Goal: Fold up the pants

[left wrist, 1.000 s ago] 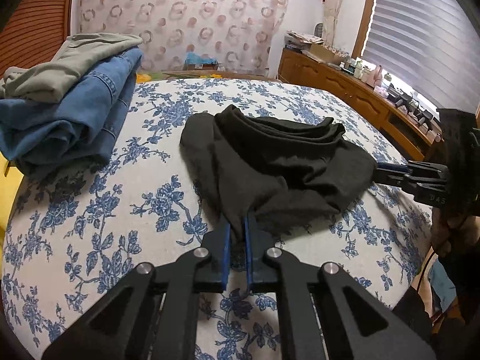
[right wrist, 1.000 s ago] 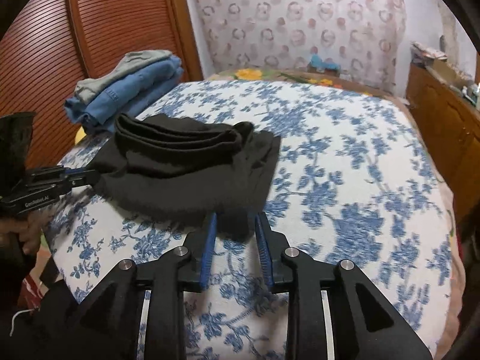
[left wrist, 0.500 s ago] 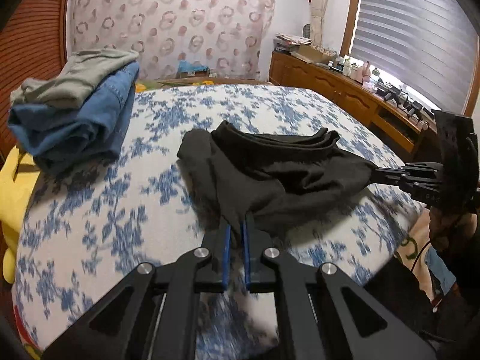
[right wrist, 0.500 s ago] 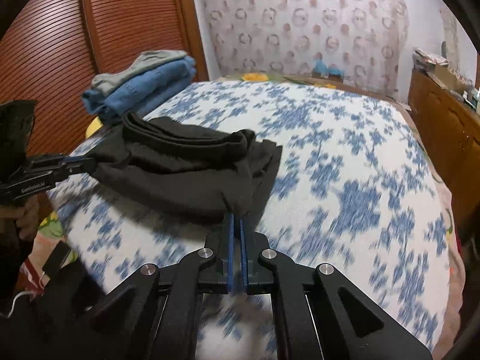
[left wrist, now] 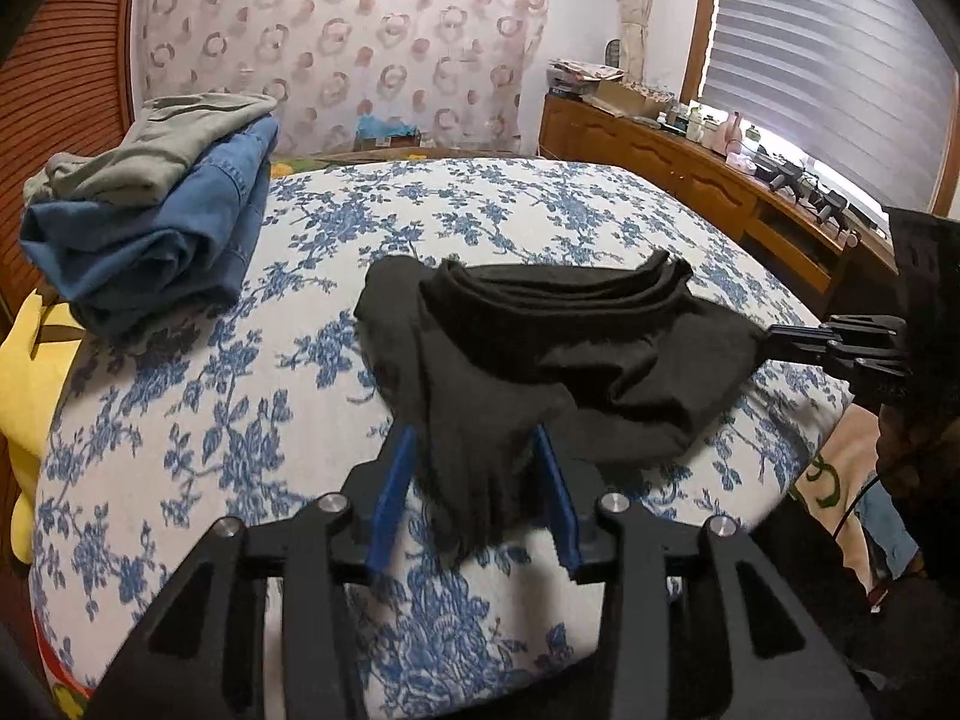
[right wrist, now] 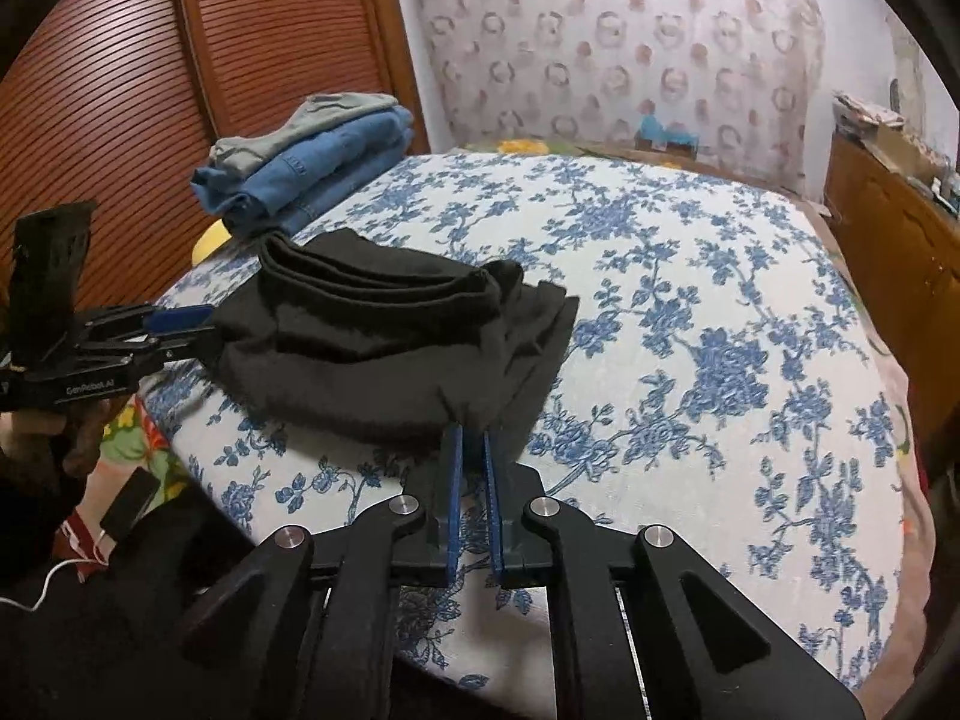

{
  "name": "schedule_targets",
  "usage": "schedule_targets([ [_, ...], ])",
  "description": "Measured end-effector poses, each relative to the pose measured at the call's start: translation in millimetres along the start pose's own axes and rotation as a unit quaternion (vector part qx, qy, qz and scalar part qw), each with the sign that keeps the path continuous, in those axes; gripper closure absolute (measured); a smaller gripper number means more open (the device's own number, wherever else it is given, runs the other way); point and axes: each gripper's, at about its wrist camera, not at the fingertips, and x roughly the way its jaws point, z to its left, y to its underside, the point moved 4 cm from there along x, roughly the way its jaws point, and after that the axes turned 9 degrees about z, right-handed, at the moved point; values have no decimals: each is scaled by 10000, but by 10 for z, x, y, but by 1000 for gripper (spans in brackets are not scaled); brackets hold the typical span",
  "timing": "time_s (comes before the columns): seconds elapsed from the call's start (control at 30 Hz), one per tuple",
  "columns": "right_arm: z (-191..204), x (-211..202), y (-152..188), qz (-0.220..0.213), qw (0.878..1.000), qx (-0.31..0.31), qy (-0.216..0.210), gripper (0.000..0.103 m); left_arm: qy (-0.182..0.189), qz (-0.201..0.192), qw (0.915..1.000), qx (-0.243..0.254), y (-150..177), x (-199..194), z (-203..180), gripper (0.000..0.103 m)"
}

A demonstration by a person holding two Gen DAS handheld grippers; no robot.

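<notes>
Two tools – left (left wrist: 474, 456) spread | right (right wrist: 471, 438) pinching black pants (right wrist: 384, 348) | floral bed (right wrist: 690, 300)

Open floral-patterned blue and white bedspread (right wrist: 690, 312) is left free beyond the bunched black fabric pants (right wrist: 390, 336); passage toward the slatted wooden wardrobe door (right wrist: 120, 90) is blocked by a stack of folded blue denim and grey garments (right wrist: 312, 162)

Black pants (left wrist: 540, 360) lie folded in a rumpled, layered bundle on the floral bedspread (left wrist: 210, 408).
</notes>
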Motion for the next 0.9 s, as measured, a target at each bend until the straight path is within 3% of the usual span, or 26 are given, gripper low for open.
schedule_targets([
  [0.13, -32, -72, -36, -71, 9999, -13, 93, 98, 56, -31, 10000, -70, -82, 13, 59, 57],
  [0.27, -50, -85, -112, -115, 9997, -69, 184, 93, -155, 146, 9998, -10, -168, 110, 87, 56],
  [0.43, -10, 22, -265, -117, 9993, -292, 220, 90, 24, 204, 9997, -137, -272, 187, 116, 56],
  [0.57, 12, 193, -388, -35, 9985, -468, 272, 73, 106, 226, 9995, -195, -372, 233, 135, 56],
  [0.9, -11, 499, -653, 251, 9965, -741, 286, 73, 43, 322, 9995, 55, -534, 381, 118, 56],
])
